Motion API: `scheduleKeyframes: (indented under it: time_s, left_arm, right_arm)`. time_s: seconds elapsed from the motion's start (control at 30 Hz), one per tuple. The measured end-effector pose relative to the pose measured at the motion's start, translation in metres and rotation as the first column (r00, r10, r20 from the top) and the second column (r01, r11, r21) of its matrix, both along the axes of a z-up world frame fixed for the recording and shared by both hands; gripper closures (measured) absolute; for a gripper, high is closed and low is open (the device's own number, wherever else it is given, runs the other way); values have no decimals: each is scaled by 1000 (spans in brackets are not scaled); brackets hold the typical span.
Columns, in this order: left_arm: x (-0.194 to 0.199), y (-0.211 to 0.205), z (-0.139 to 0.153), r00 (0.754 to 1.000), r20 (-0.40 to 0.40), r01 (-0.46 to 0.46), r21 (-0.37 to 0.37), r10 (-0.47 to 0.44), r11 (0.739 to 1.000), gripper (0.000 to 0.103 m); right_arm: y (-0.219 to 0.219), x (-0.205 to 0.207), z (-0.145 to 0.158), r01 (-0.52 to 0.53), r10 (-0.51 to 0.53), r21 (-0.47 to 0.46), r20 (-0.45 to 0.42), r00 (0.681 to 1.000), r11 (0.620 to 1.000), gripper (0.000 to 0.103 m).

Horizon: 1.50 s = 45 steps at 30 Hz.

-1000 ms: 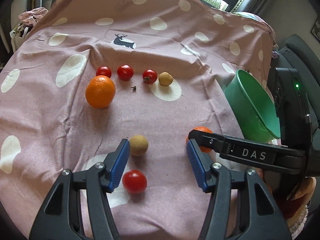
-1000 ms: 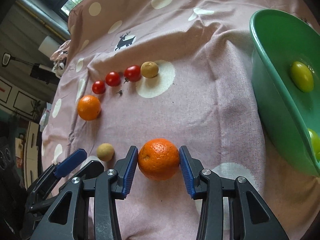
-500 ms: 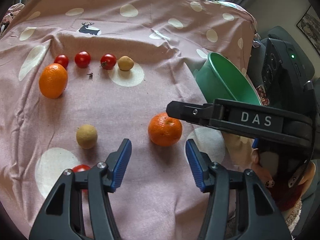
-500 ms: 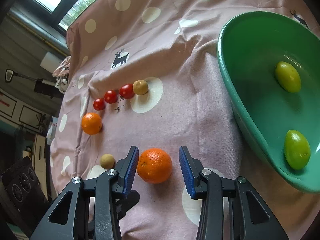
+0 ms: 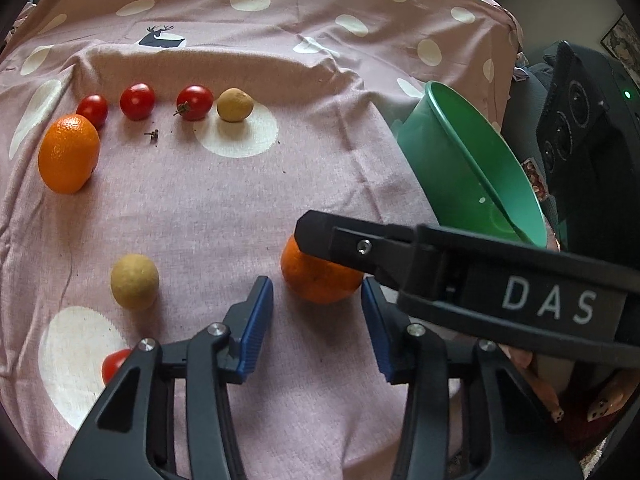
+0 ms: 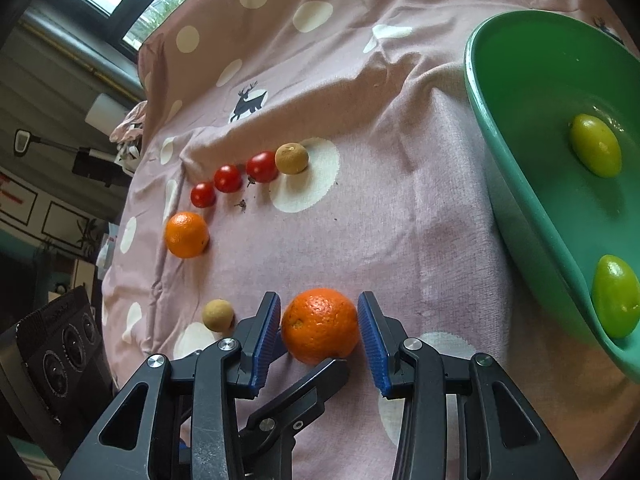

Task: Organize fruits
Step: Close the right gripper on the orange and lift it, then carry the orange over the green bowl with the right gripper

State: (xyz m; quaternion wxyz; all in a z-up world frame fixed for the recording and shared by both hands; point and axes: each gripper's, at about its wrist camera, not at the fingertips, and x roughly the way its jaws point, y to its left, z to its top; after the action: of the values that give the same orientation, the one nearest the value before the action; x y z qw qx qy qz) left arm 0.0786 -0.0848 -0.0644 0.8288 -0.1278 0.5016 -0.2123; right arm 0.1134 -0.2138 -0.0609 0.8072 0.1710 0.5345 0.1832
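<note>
- At the upper left of the left wrist view, a big orange (image 5: 69, 153) sits beside three red tomatoes (image 5: 137, 101) and a tan fruit (image 5: 235, 110). They lie in a curved line, so they look sorted already.
- Lower left, another tan fruit (image 5: 134, 287) and one more tomato (image 5: 115, 363) lie apart from that line. They probably need moving.
- In the middle, a second orange (image 6: 319, 325) rests on the spotted cloth (image 5: 224, 208). The right gripper (image 6: 318, 334) has its blue pads on both sides, very close but with small gaps, so it looks open.
- The left gripper (image 5: 318, 326) is spread apart, empty, just below that orange.
- At the right, the green bowl (image 6: 504, 152) leans and holds two green fruits (image 6: 595, 150).
</note>
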Motion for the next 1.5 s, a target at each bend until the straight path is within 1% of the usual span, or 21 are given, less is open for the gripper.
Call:
scheduleKeyframes:
  time_s: [0.13,0.23,0.33,0.4,0.5,0.6,0.9,1.07,1.2,1.3,1.5]
  left_arm:
    - [0,-1,-1,1000,12,1,10,-1,1000,60]
    - [1,-1,-2,1000,13,-3,3,3,1000,62]
    - [2,-2,-2,1000,16,-7,10,7,1000,61]
    - [3,-3,-2,1000,18,-9,11,8,1000,62]
    - [2,-3,0,1000,24,-15,13,15,1000,62]
    - [-4,-3,10,998,67,-20,39,17,999,62]
    - [-20,4,44,985,166,-45,32,39,998,62]
    - [-31,2,66,969,242,-60,37,49,997,62]
    - [-39,-5,84,954,298,-68,62,47,996,62]
    - [-40,-9,93,950,310,-57,67,33,996,62]
    - [-39,-31,109,939,345,-25,81,-4,996,62]
  right_arm:
    - [1,2,-5,-2,2,10,-19,1000,1000,60]
    - [3,3,-7,-8,8,13,-19,1000,1000,60]
    - [4,3,-10,-13,13,22,-28,1000,1000,60]
    - [3,4,-14,-5,6,45,-43,999,999,60]
    - [2,3,-14,1,2,57,-38,999,998,60]
    - [5,-2,-6,-10,10,52,-5,1000,999,60]
    - [9,-20,29,-39,31,69,111,993,997,60]
    - [9,-33,53,-55,40,70,194,980,996,60]
    - [4,-41,70,-69,45,90,248,968,994,60]
    - [-4,-44,78,-83,46,119,281,959,989,60]
    - [-24,-48,90,-54,3,151,319,948,987,60]
